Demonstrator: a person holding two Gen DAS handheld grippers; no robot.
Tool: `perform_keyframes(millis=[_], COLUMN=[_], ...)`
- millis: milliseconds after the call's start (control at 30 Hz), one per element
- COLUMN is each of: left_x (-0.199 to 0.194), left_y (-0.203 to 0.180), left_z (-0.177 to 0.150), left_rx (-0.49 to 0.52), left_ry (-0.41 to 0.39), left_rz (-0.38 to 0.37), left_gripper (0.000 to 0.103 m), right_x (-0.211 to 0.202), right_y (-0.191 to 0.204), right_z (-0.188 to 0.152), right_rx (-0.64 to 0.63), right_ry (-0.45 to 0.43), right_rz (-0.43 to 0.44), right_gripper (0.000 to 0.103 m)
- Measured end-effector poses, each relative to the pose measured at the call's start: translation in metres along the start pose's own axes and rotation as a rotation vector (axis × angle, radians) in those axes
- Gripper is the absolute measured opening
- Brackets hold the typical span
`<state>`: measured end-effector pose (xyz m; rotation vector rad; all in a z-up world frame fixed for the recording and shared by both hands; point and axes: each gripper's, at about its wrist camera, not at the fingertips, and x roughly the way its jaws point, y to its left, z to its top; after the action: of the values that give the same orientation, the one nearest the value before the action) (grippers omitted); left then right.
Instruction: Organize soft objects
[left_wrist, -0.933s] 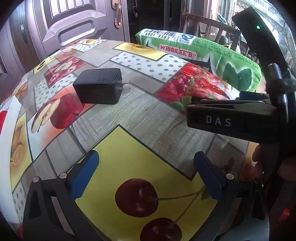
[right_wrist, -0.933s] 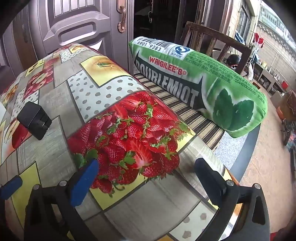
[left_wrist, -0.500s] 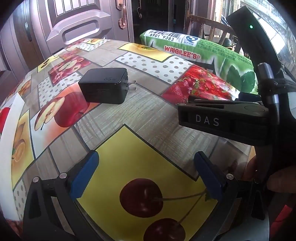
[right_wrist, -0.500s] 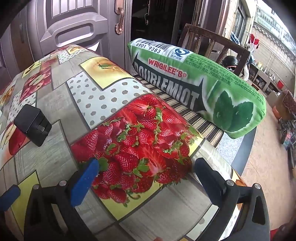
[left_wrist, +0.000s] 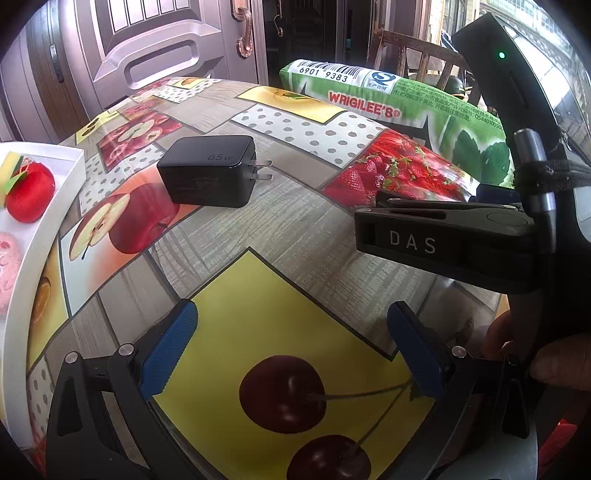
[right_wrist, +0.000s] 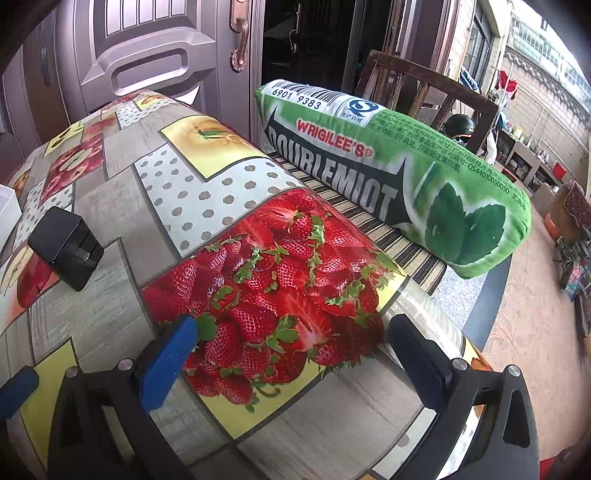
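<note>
A long green pillow (right_wrist: 399, 177) printed like a chewing-gum pack lies on a striped seat beyond the table's far edge; it also shows in the left wrist view as the green pillow (left_wrist: 406, 107). A white tray (left_wrist: 55, 206) at the left holds a red plush apple (left_wrist: 29, 192) and a pink soft toy (left_wrist: 7, 266). My left gripper (left_wrist: 291, 347) hovers open over the cherry print with nothing between its fingers. My right gripper (right_wrist: 291, 350) is open above the strawberry print, well short of the pillow.
A black 65W charger (left_wrist: 208, 175) lies on the fruit-patterned tablecloth (left_wrist: 295, 221), seen again as the charger (right_wrist: 66, 253). The right gripper's body (left_wrist: 443, 243) crosses the left view. A wooden chair (right_wrist: 424, 85) and a door (right_wrist: 129, 55) stand behind.
The left gripper's view has swung left, bringing the white tray with soft toys into sight. The right gripper's view has drifted slightly; both stay open.
</note>
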<state>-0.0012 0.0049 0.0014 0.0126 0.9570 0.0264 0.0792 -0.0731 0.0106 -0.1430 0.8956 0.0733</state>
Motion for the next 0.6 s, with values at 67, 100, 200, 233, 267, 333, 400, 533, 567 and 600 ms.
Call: perform_keyframes(millis=[67, 100, 200, 233, 267, 333, 400, 533, 567, 600], left_x=[0.0, 0.0001, 0.0002, 0.0003, 0.0003, -0.0013, -0.0011, -0.0021, -0.0014, -0.0014], left_y=[-0.0001, -0.0001, -0.0002, -0.0001, -0.0002, -0.0004, 0.0001, 0.0, 0.001, 0.0012], left_z=[-0.0001, -0.0002, -0.0003, -0.0003, -0.0003, 0.0001, 0.0006, 0.0012, 0.001, 0.0012], left_rx=[0.0, 0.001, 0.0, 0.0, 0.001, 0.0, 0.0, 0.0, -0.001, 0.0], left_ry=[0.0, -0.001, -0.001, -0.001, -0.001, -0.001, -0.001, -0.002, -0.002, -0.002], left_rz=[0.0, 0.0, 0.001, 0.0, 0.001, 0.001, 0.001, 0.001, 0.0, 0.001], left_gripper=[0.102, 0.102, 0.102, 0.102, 0.102, 0.102, 0.102, 0.102, 0.102, 0.102], right_x=[-0.0004, -0.0005, -0.0009, -0.0011, -0.0013, -0.0015, -0.001, -0.0009, -0.0009, -0.0009], right_y=[-0.0004, -0.001, -0.0031, -0.0031, -0.0031, -0.0029, -0.0019, -0.0017, -0.0012, -0.0014], right_z=[0.0005, 0.0005, 0.0009, 0.0012, 0.0016, 0.002, 0.0022, 0.0021, 0.0022, 0.0022], right_rx=[-0.001, -0.001, 0.0, 0.001, 0.001, -0.002, -0.008, -0.01, -0.011, -0.012], right_ry=[0.001, 0.001, 0.0, 0.001, 0.001, 0.001, 0.0, 0.0, 0.0, 0.0], right_rz=[-0.001, -0.002, 0.001, 0.001, 0.001, 0.002, 0.005, 0.01, 0.008, 0.008], right_gripper=[0.103, 0.103, 0.103, 0.103, 0.103, 0.103, 0.103, 0.103, 0.103, 0.103])
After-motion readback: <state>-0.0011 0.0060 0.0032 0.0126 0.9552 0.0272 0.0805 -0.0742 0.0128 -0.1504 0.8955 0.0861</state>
